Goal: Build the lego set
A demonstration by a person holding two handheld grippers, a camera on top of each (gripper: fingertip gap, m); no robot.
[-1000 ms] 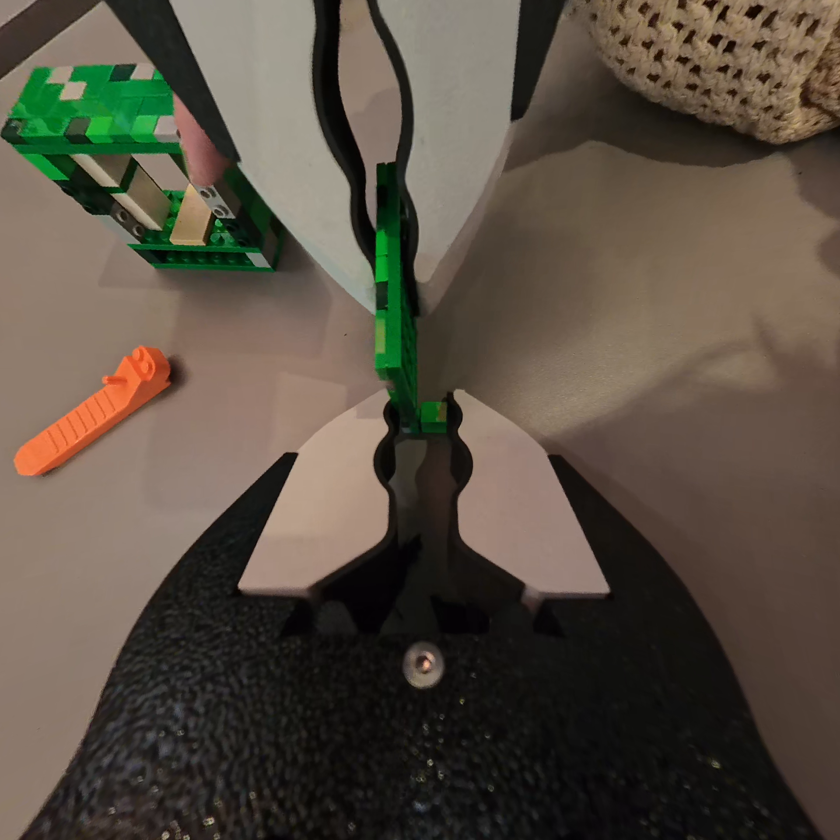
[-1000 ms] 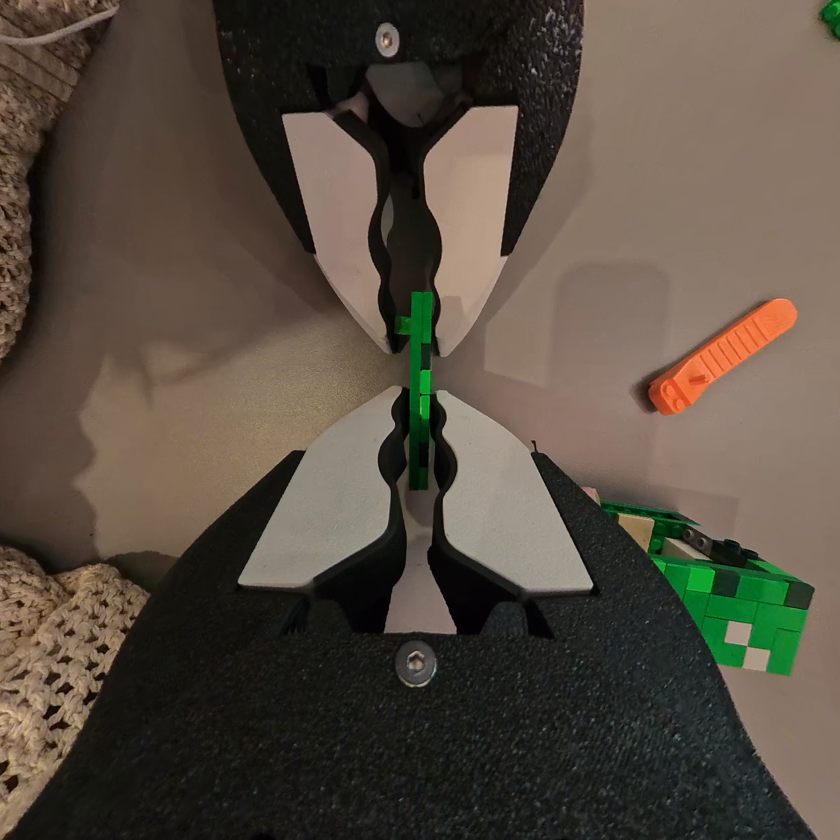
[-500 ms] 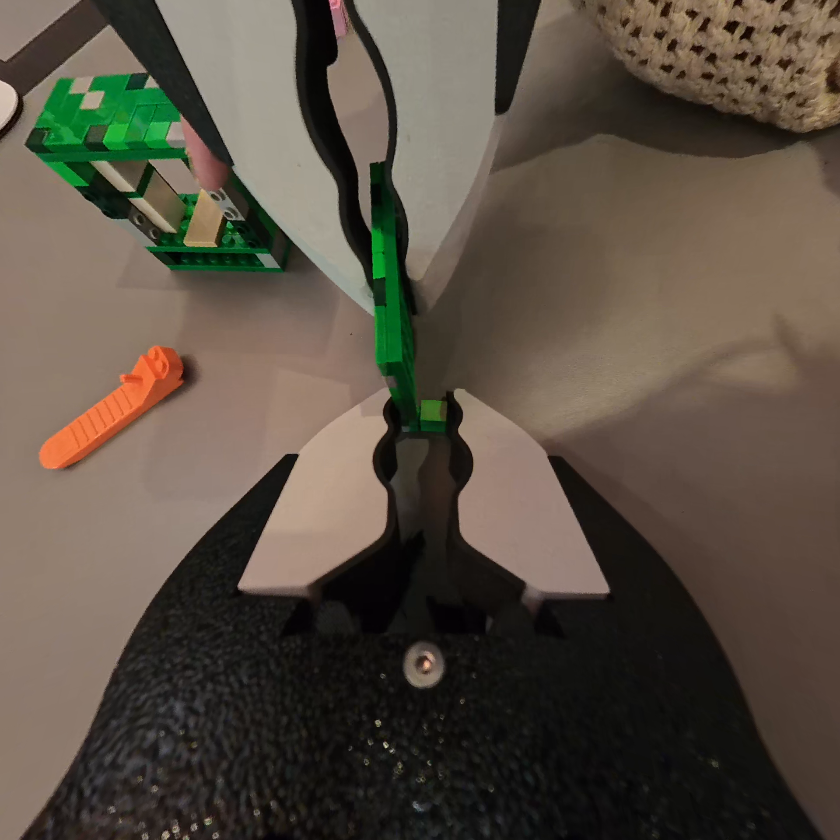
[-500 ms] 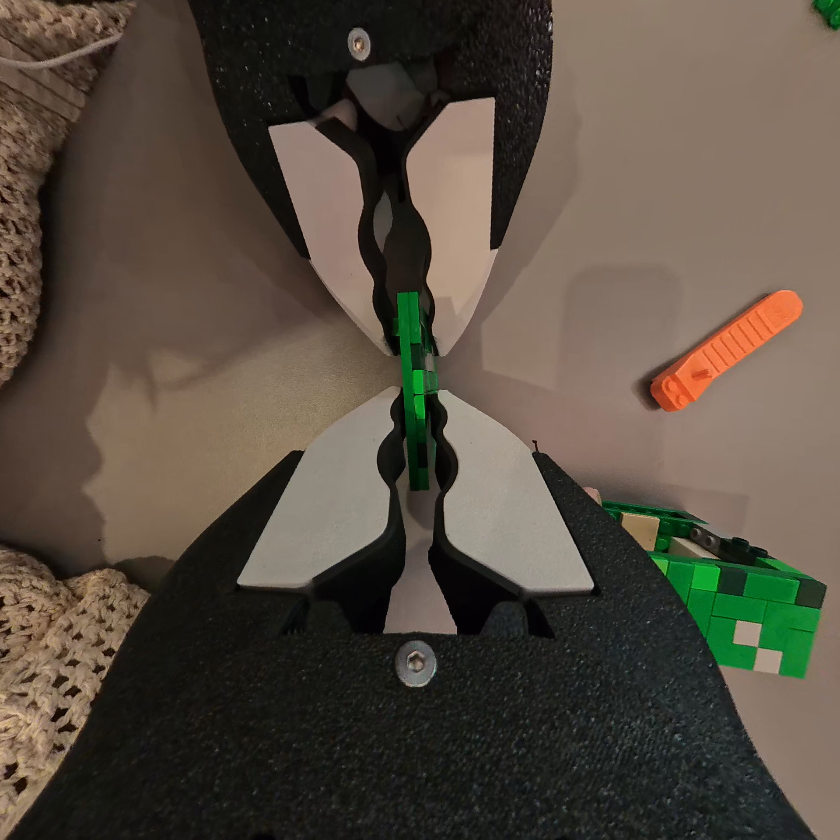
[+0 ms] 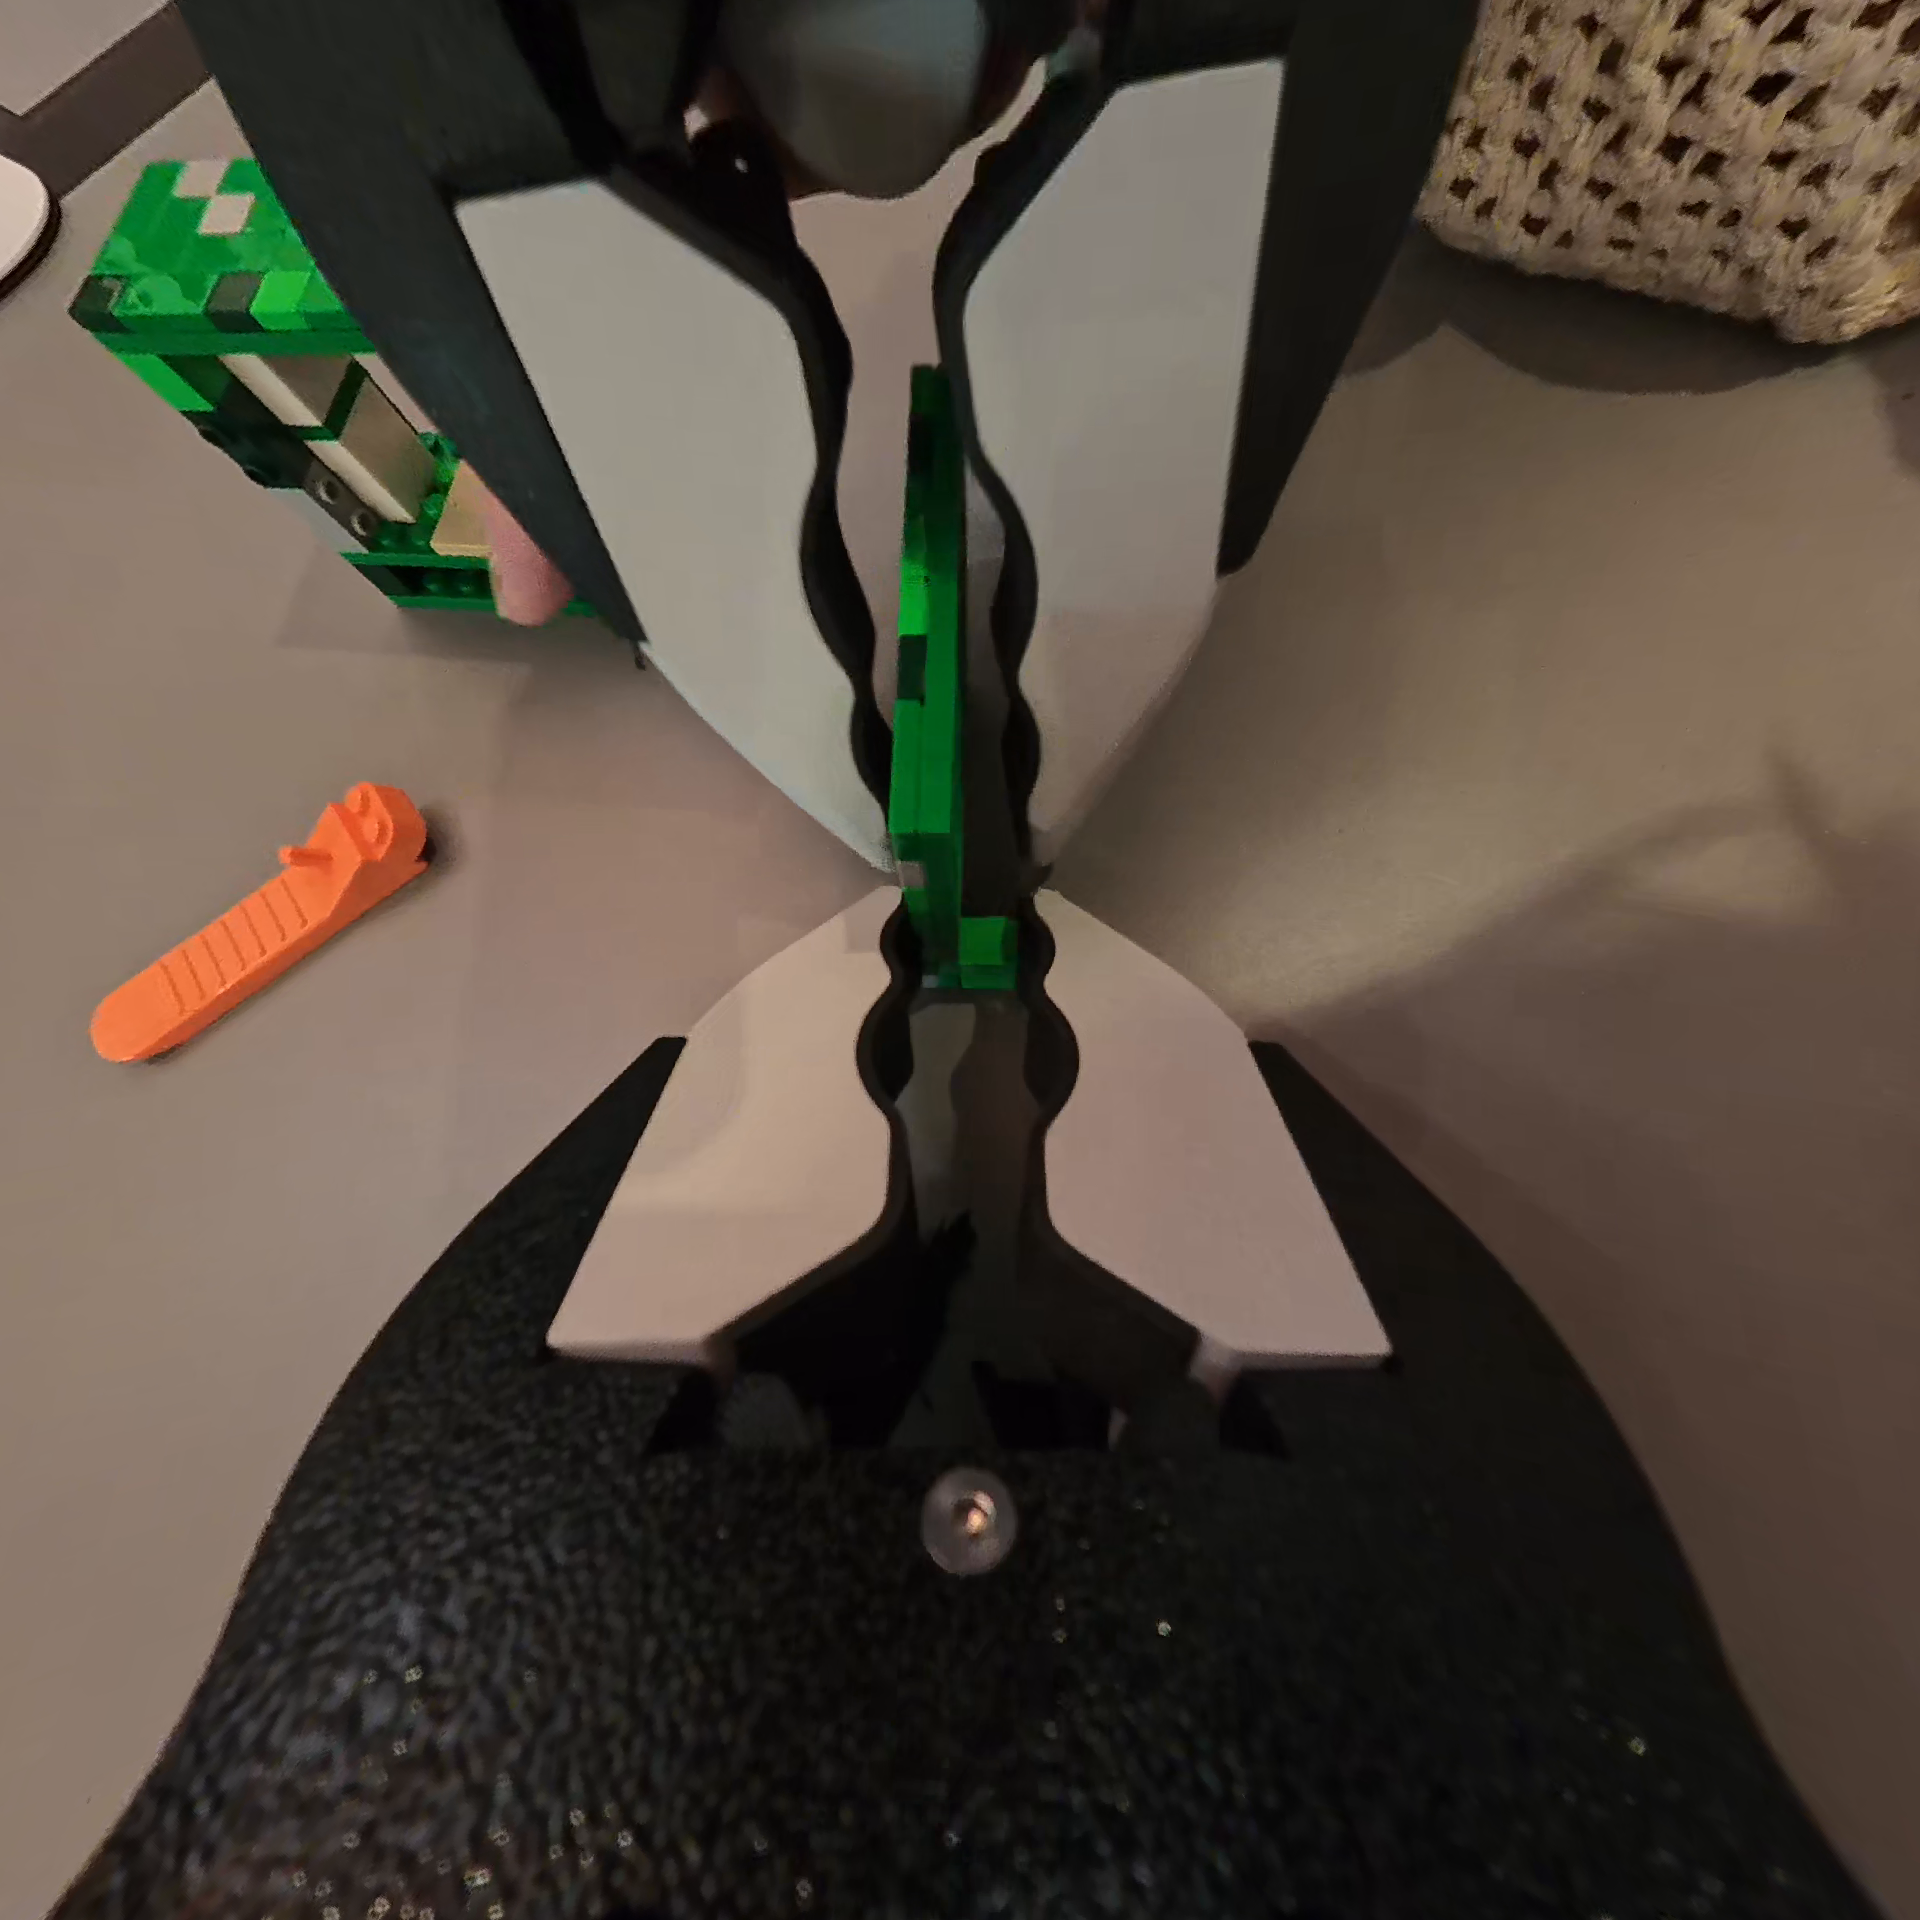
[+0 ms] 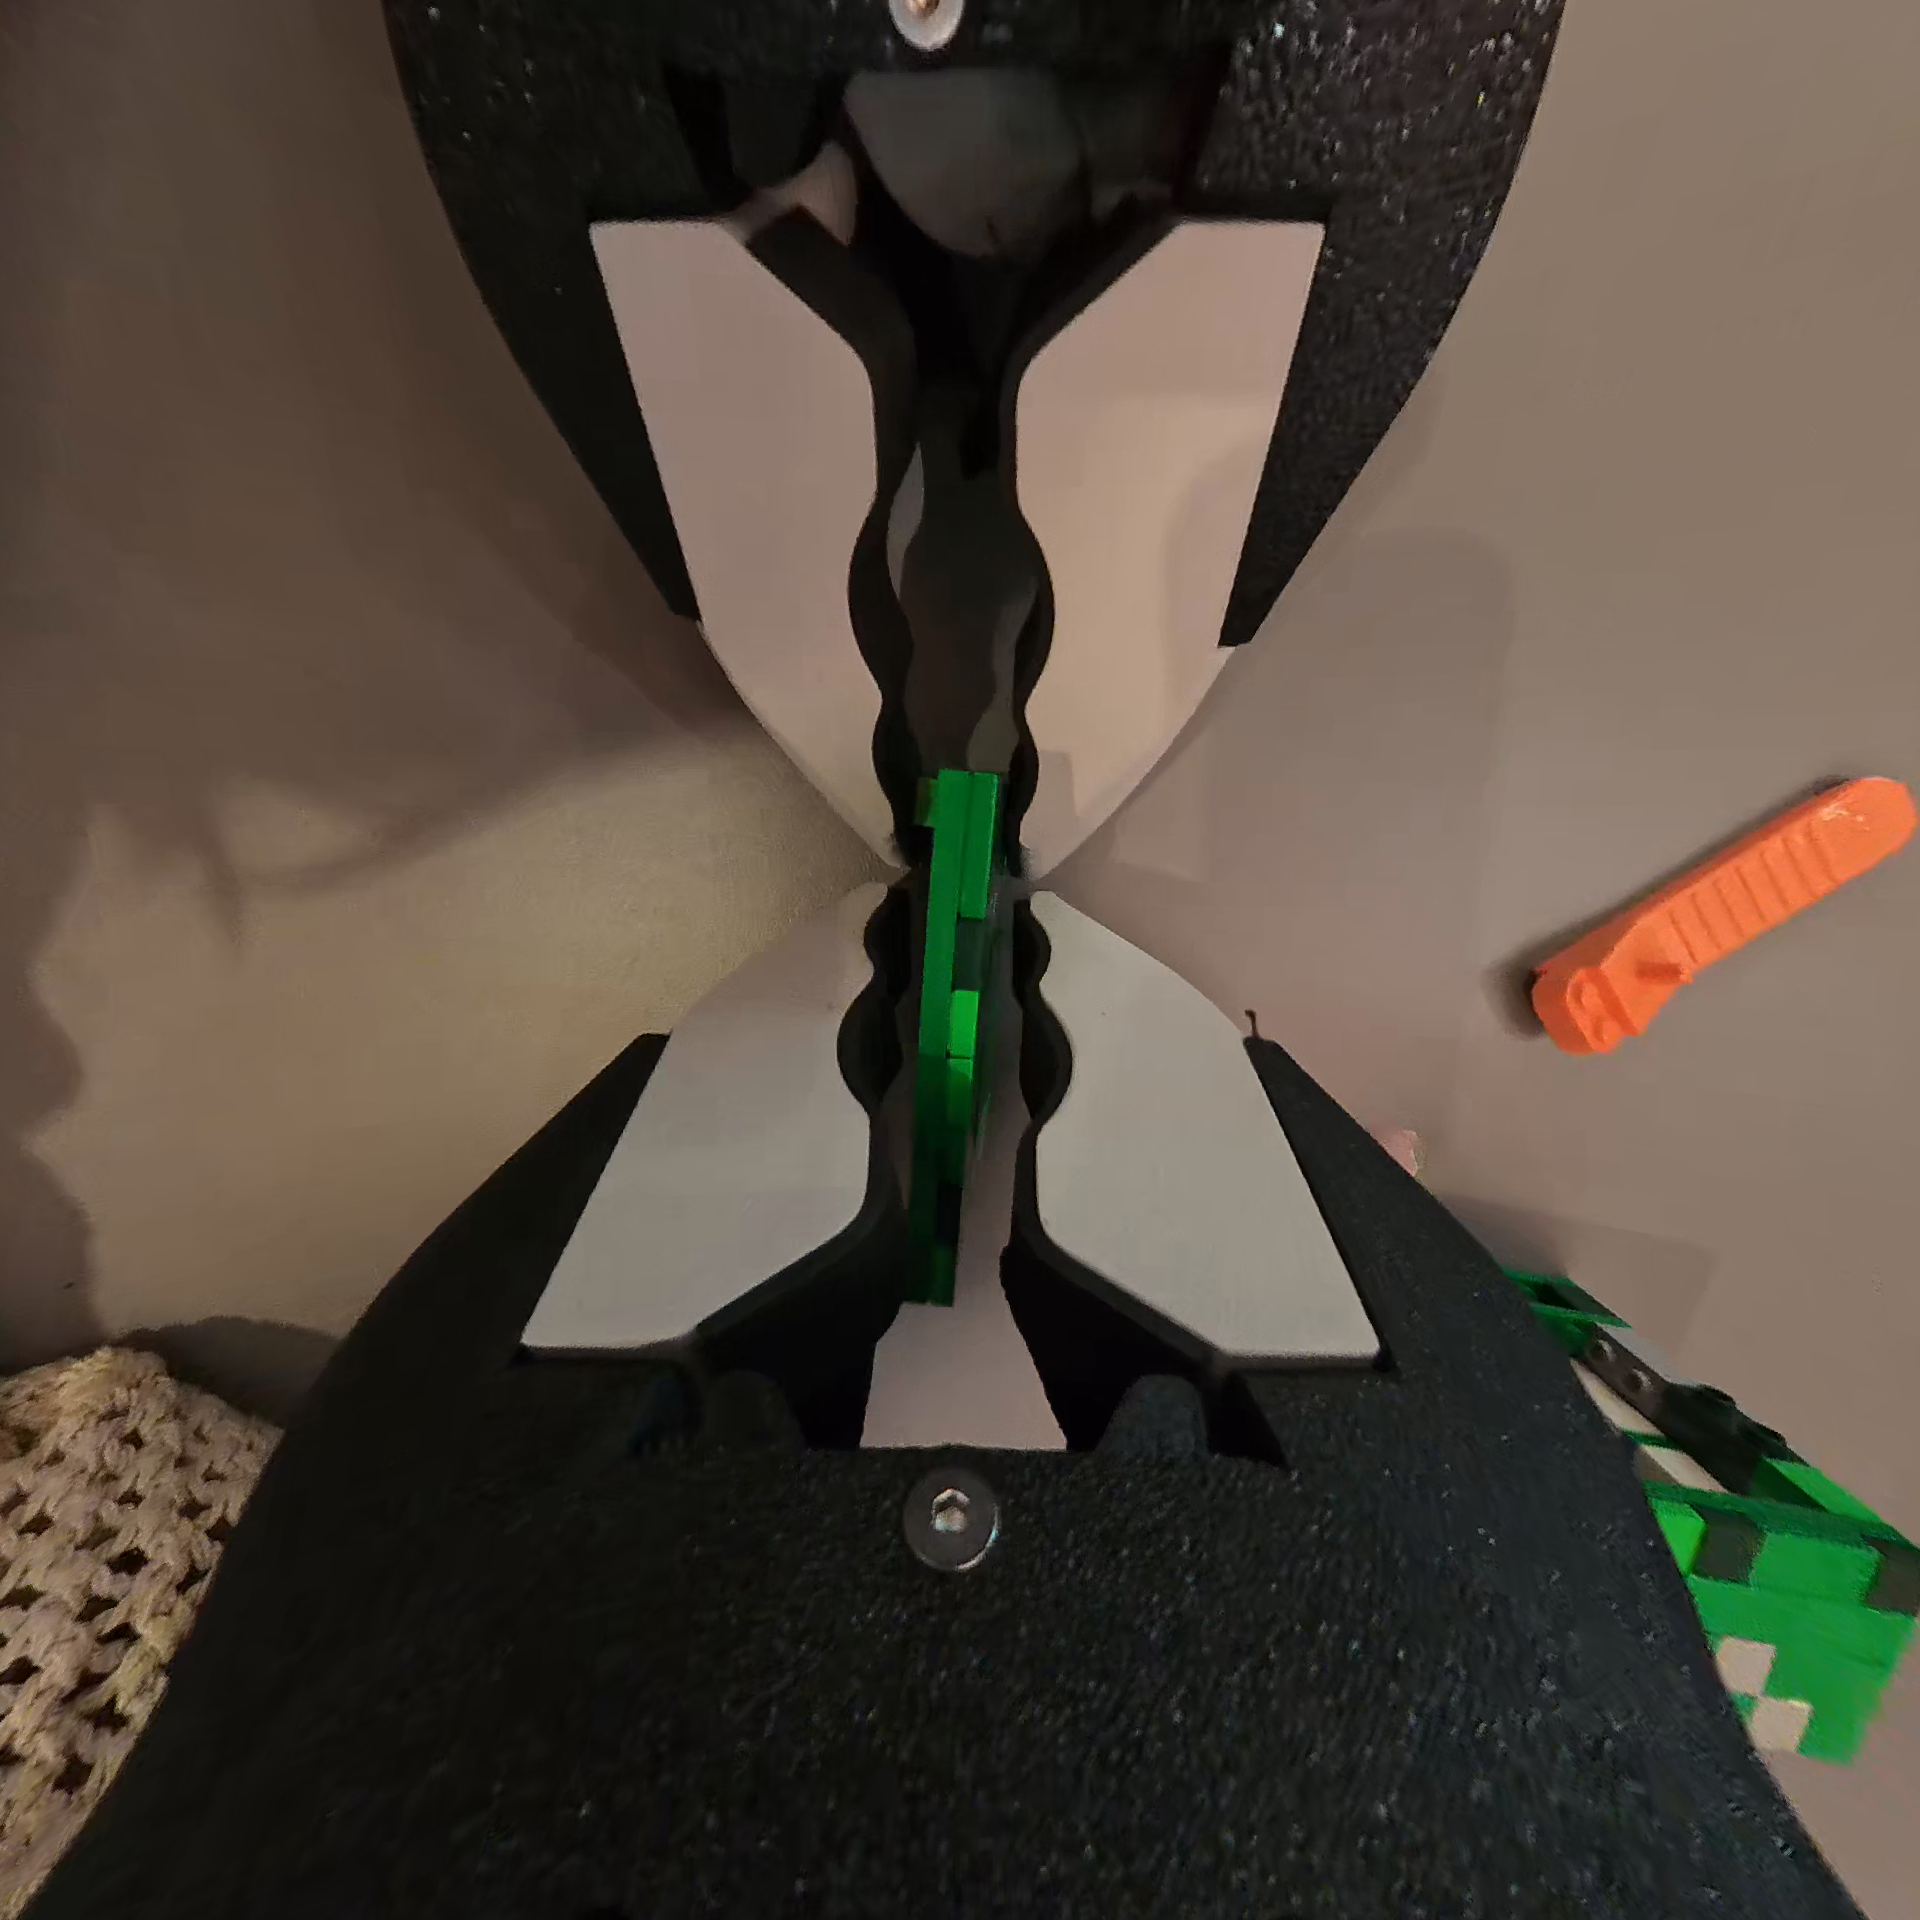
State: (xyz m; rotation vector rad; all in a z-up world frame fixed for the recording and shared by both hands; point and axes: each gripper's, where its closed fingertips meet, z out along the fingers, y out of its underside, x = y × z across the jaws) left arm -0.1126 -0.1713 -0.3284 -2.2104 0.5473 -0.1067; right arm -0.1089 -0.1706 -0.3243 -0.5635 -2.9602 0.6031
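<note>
Two grippers meet tip to tip over a grey table point(image 5: 1455, 1039), and one thin green lego panel point(image 5: 928, 665) is pinched edge-on between them. In the left wrist view the left gripper point(image 5: 961, 935) comes up from 6 o'clock with its jaws clenched on the panel's near end, where a small bright green brick sits. The right gripper point(image 5: 940, 831) enters from 12 o'clock, and the panel runs up into the gap between its jaws. In the right wrist view the right gripper point(image 6: 951, 914) has the panel point(image 6: 951, 1039) lying deep between its jaws, which are closed against it. The left gripper point(image 6: 956, 831) reaches in from 12 o'clock and bites the panel's far end.

One partly built lego block point(image 5: 281, 395), green with white, grey and tan pieces, stands at 10 o'clock in the left view, partly hidden behind the right gripper. In the right view it point(image 6: 1787, 1590) sits at 4 o'clock, cut off by the gripper body. One orange brick separator point(image 5: 260, 935) lies on the table at 9 o'clock in the left view and at 3 o'clock in the right view point(image 6: 1725, 930). A cream crocheted fabric point(image 5: 1683, 156) fills the 1 o'clock corner in the left view and the 8 o'clock corner in the right view point(image 6: 114, 1538). No readable writing shows.
</note>
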